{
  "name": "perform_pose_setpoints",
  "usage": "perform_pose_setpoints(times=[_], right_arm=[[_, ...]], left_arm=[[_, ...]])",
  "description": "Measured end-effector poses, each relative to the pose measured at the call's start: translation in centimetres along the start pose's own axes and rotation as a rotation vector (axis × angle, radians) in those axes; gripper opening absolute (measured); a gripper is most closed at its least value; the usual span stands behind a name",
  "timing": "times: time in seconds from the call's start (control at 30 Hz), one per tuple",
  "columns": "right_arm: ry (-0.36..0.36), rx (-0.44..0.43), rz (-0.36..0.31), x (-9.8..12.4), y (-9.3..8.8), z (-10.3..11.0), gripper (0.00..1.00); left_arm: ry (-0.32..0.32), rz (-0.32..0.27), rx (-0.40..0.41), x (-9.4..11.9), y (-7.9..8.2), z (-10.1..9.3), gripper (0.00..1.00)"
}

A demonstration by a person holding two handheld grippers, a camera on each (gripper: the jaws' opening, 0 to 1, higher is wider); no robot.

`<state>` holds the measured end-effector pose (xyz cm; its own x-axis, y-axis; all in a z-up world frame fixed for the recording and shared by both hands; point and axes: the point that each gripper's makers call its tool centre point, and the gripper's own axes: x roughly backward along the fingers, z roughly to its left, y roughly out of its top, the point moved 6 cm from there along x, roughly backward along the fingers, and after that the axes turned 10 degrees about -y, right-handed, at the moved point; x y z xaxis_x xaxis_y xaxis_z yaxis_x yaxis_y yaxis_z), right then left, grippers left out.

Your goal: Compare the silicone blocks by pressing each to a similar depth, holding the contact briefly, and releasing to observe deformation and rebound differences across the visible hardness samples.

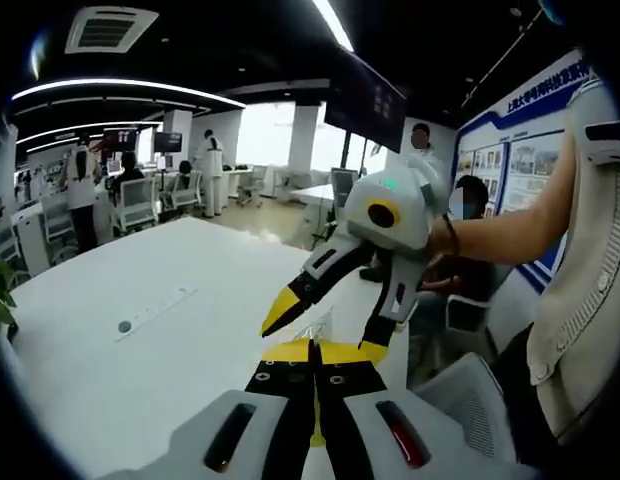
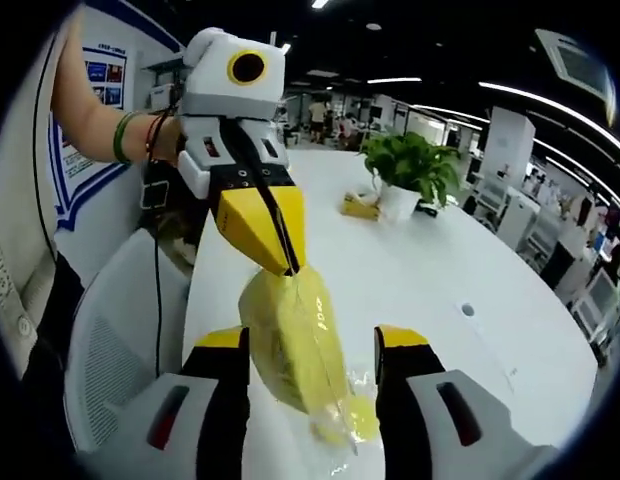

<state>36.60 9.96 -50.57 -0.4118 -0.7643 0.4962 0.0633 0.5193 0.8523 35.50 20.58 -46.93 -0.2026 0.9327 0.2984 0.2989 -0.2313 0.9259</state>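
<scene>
A yellow silicone block hangs inside a clear plastic bag above the white table. In the right gripper view my left gripper comes down from the upper left, shut on the bag's top edge. My right gripper is open, with its jaws on either side of the bagged block; I cannot tell if they touch it. In the left gripper view my left gripper has its yellow tips pressed together on a scrap of clear plastic. The right gripper faces it, spread wide.
A potted plant and a small yellow object stand further along the table. A white chair is at the table's near side. A pale strip lies on the tabletop. People and office chairs are far behind.
</scene>
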Motion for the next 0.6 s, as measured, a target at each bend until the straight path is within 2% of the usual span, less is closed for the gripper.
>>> perform_pose_setpoints(times=[0.23,0.43,0.6], right_arm=[[-0.096,-0.131,-0.019,1.3,-1.5,-0.3,0.62],[-0.148,-0.207,-0.025,2.9,-3.1,-0.1,0.75],[-0.187,-0.241,-0.006,4.3,-4.5,0.2,0.74]], left_arm=[[0.044,0.006,0.052,0.3,-1.7,1.4,0.0],[0.093,0.018,0.118,0.7,-4.2,2.9,0.0],[0.105,0.009,0.21,0.9,-6.7,4.0,0.0]])
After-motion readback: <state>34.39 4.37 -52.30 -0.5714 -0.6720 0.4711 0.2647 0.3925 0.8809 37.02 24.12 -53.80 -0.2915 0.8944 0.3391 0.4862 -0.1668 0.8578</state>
